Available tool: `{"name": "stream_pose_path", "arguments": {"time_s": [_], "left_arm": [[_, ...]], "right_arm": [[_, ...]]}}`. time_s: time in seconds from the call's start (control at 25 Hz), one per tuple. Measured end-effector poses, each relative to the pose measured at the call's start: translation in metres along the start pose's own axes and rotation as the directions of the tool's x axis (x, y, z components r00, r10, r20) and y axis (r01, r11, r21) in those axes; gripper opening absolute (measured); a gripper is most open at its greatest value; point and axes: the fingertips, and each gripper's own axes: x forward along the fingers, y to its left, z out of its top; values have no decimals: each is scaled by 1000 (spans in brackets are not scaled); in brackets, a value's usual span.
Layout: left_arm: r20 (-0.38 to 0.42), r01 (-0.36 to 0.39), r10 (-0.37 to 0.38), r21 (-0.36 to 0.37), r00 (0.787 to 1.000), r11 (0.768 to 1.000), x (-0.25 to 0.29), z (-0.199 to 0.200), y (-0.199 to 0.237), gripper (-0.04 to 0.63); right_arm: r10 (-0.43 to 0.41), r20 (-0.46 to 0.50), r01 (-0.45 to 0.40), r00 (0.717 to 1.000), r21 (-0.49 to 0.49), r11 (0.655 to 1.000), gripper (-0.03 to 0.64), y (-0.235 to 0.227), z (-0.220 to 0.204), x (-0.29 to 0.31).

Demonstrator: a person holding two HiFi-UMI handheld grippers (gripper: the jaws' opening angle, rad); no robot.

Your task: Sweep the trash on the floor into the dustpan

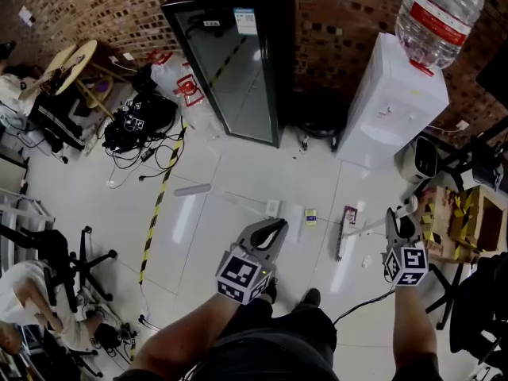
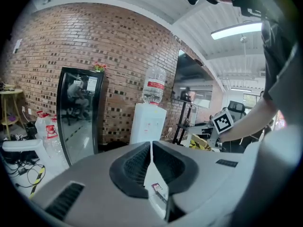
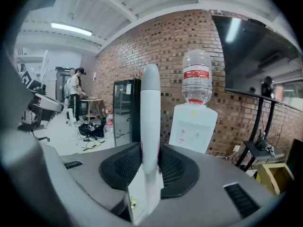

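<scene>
Right tongs [image 3: 150, 151]: I have them clamped on the white broom handle [image 3: 150, 108].
Left tongs [image 2: 151, 148]: clenched, pads together.
Broom head [image 1: 339, 243]: on the floor [image 1: 238, 173], beside a dark red packet [image 1: 350, 215].

Right tool [image 3: 150, 151] tight around white broom handle [image 3: 150, 98]

We find the head view dim and contrasty, its corners dark, with pale streaks of glare on the glossy floor [image 1: 186, 213]. In the two gripper views a ceiling strip light [image 2: 236, 30] brightens the room evenly; we see straight lines bowed toward a black round rim, and the left gripper [image 2: 151, 144], close to the lens, looks soft.
</scene>
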Motion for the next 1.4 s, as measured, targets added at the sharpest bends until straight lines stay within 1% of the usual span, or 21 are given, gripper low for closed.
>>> {"name": "stream_pose_path", "arguments": {"time_s": [0.24,0.52,0.6,0.64,0.72,0.8,0.88,1.0,1.08,1.16,1.2,1.28,1.4], "left_arm": [[-28,-8,9,35,1000,999,12,-8,16,41],[-25,-11,12,10,1000,1000,12,-6,20,41],[-23,-24,24,-1,999,1000,5,-6,27,41],[-19,-31,31,-5,999,1000,0,-5,32,41],[-8,-42,42,-8,999,999,-8,-4,43,41],[-1,-59,59,-10,998,998,-14,-4,59,41],[0,-77,77,-16,997,997,-21,-8,72,41],[3,-85,85,-24,996,996,-36,-14,81,41],[9,-86,87,-20,996,996,-44,-14,87,41],[22,-89,90,-24,996,996,-49,-12,94,41],[26,-90,91,-29,996,996,-51,-11,97,41],[28,-86,87,-35,996,996,-55,-11,98,41],[27,-78,79,-32,996,996,-59,-12,98,41]], "right_arm": [[11,14,-11,1000,8,1000,120,0,4,19],[17,22,-16,1000,-13,1000,120,-7,11,38],[30,17,-30,999,-23,999,120,0,14,45],[51,13,-51,999,-37,998,120,10,15,50],[123,1,-123,992,-86,989,120,44,17,62],[214,-10,-213,977,-144,966,120,91,17,73],[296,-26,-296,955,-175,939,121,136,14,78],[396,-58,-400,916,-169,901,123,191,6,73],[442,-54,-445,896,-135,885,124,216,9,68],[462,-31,-462,887,-89,882,127,231,17,63],[461,-17,-461,887,-64,885,127,235,20,61],[439,7,-439,898,-18,898,127,235,27,58],[382,25,-383,924,33,923,124,222,30,53]]}}
